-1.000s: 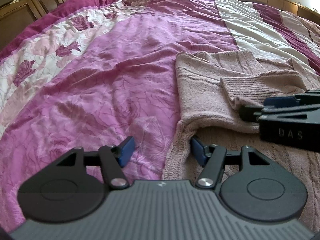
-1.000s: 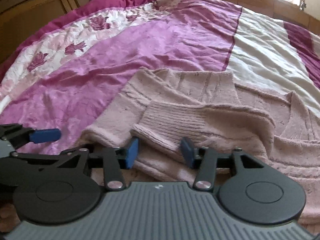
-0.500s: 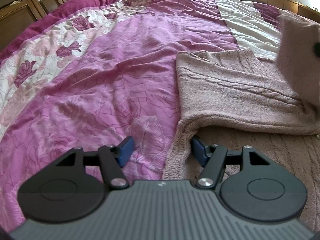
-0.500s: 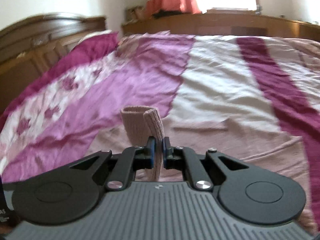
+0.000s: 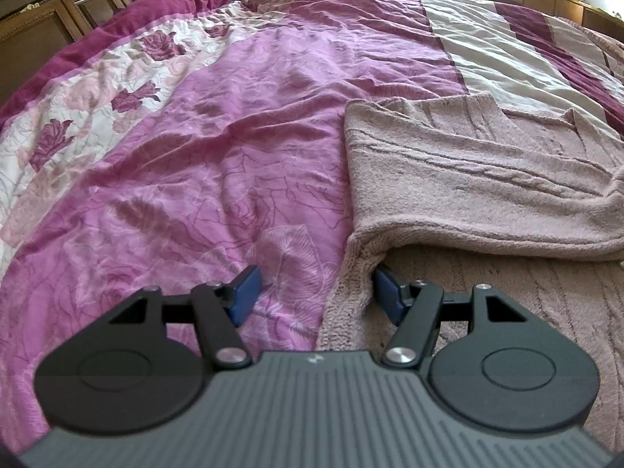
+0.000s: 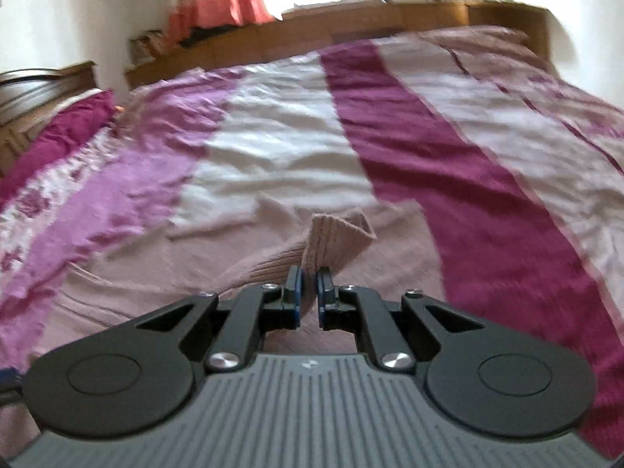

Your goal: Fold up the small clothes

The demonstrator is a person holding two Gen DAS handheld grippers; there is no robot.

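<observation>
Right wrist: ribbed knit cuff point(image 6: 335, 240) betw. jaws, satin bedspread point(image 6: 390, 136).

Bedspread point(image 5: 218, 163) left of sweater point(image 5: 468, 179) bare, wooden headboard point(image 5: 35, 39) bounding far-left edge

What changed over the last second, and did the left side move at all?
The right gripper closed on the sweater's ribbed cuff and carried the sleeve off the folded body, out of the left wrist view. The left gripper stayed open astride the sweater edge, unmoved.
</observation>
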